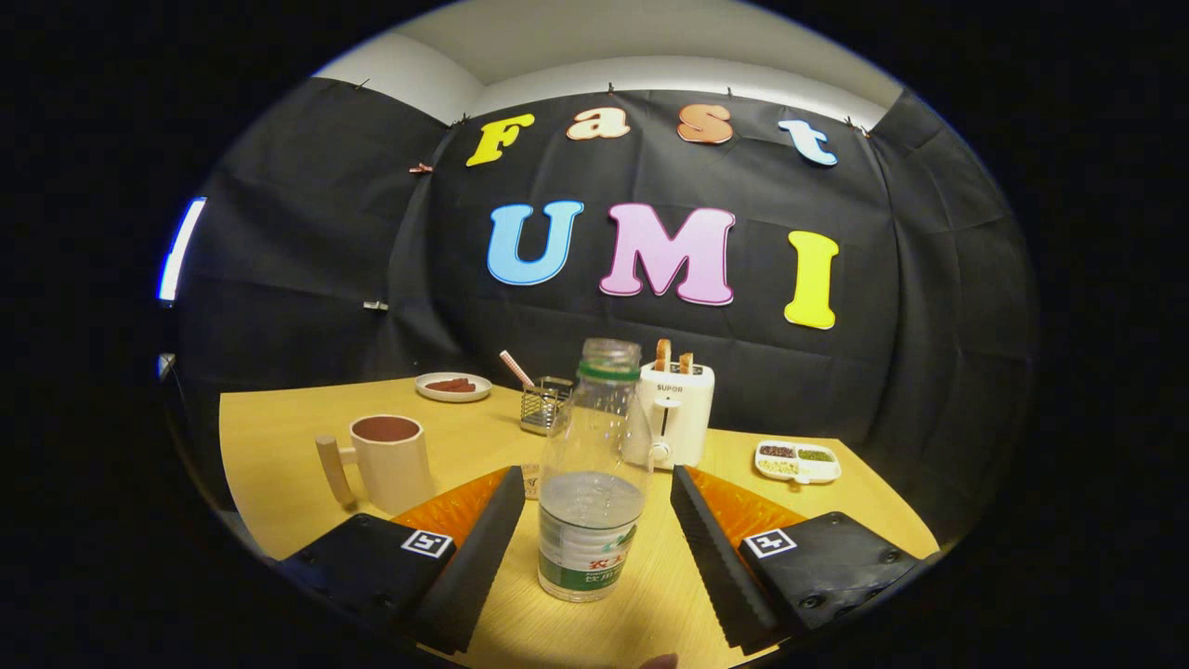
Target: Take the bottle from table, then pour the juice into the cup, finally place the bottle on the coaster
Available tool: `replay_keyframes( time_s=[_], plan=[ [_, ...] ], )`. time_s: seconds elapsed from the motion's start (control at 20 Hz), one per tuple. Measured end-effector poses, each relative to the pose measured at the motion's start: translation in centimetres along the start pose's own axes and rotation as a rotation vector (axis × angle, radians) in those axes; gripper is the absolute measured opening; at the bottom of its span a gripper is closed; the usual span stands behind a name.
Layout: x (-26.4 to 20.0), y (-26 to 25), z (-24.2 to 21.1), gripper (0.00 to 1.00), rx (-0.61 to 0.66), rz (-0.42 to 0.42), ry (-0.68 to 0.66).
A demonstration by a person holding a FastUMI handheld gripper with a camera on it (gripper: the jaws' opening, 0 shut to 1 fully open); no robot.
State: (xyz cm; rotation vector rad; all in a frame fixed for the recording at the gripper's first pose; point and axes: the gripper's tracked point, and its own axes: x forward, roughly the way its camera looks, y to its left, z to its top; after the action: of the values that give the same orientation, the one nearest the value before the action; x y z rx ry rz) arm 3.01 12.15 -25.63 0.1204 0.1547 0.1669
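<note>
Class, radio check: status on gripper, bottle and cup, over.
Gripper open, fingers either side of bottle, not touching. Bottle upright on table, uncapped. Cup beyond left finger. Nothing in the way.

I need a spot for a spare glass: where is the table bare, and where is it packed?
Bare: the table between mug and small plate, and around the sectioned dish. Crowded: bottle, standing untouched between the open tool's fingers, with toaster and wire basket close behind.

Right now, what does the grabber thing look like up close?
The gripper has two long, flat fingers with ridged, saw-like inner edges. Each finger joins a boxy block with small screws, and each block carries a square white sticker with a black pattern. The fingers stand open, one on each side of the bottle.
</note>
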Motion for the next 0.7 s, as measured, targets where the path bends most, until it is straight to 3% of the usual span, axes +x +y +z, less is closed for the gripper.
replay_keyframes(
  time_s=[0.25, 0.3, 0.45, 0.7],
  plan=[
    [2.2, 0.6, -2.1, 0.97, 0.033, 0.016, 0.007],
    [2.5, 0.6, -2.3, 0.82, 0.048, 0.021, 0.004],
    [3.1, 0.5, -2.1, 0.76, 0.063, 0.018, 0.04],
    [2.5, 0.4, 3.0, 0.74, -0.096, 0.024, 0.044]
  ],
)
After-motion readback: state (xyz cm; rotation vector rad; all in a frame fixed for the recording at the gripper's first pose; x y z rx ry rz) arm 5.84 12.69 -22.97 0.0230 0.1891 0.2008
